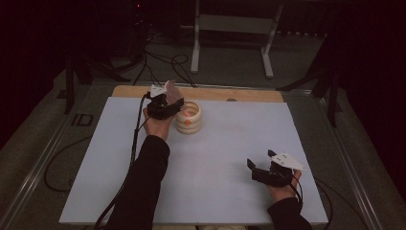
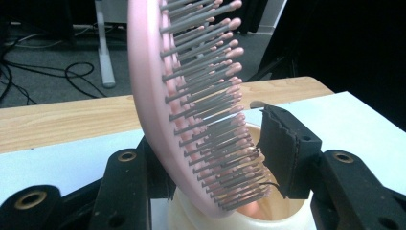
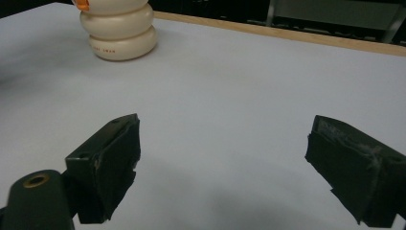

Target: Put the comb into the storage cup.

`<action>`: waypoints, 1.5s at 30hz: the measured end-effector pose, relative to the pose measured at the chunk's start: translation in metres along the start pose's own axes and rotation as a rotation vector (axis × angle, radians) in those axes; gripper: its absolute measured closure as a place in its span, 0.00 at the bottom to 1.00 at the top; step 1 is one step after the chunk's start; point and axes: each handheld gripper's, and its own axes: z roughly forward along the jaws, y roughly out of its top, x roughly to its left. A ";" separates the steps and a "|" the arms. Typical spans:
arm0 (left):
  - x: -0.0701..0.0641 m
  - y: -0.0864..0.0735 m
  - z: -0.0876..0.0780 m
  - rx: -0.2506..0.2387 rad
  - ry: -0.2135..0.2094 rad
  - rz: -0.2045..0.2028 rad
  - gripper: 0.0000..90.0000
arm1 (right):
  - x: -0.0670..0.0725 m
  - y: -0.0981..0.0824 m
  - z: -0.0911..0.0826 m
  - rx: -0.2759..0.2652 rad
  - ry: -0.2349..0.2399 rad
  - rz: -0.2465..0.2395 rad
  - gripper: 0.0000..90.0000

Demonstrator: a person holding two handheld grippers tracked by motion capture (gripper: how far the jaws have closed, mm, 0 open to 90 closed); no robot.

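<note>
The left tongs [image 1: 173,98] were clamped on a pink plastic hairbrush [image 2: 191,96] with an oval head and rows of grey bristles tipped with small pink balls; one black pad lay behind the smooth back of the head and the other, ridged pad pressed against the bristle tips. The brush stood nearly upright, just above the open mouth of a cream-coloured, glossy holder shaped like stacked rounded rings [image 1: 188,117], which sat on the matte white tabletop [image 1: 215,163] near its far wooden edge. In the left gripper view the brush's top ran out of the picture, its lower end was hidden by the head, and whether it touched the holder's rim could not be told. An orange patch inside the holder was too small to identify. The right tongs [image 3: 225,163] stood wide apart and empty over bare tabletop, well away from the holder, their black pads scuffed and taped.
</note>
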 end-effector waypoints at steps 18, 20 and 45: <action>0.002 -0.002 0.002 0.004 -0.002 -0.010 0.53 | 0.000 0.000 0.000 0.002 -0.001 -0.001 0.12; 0.003 -0.002 0.003 0.012 0.000 -0.013 0.52 | 0.000 0.000 0.000 0.002 -0.001 0.000 0.12; -0.001 -0.006 0.007 0.025 0.056 -0.010 0.32 | 0.000 0.000 0.000 0.000 -0.001 0.001 0.12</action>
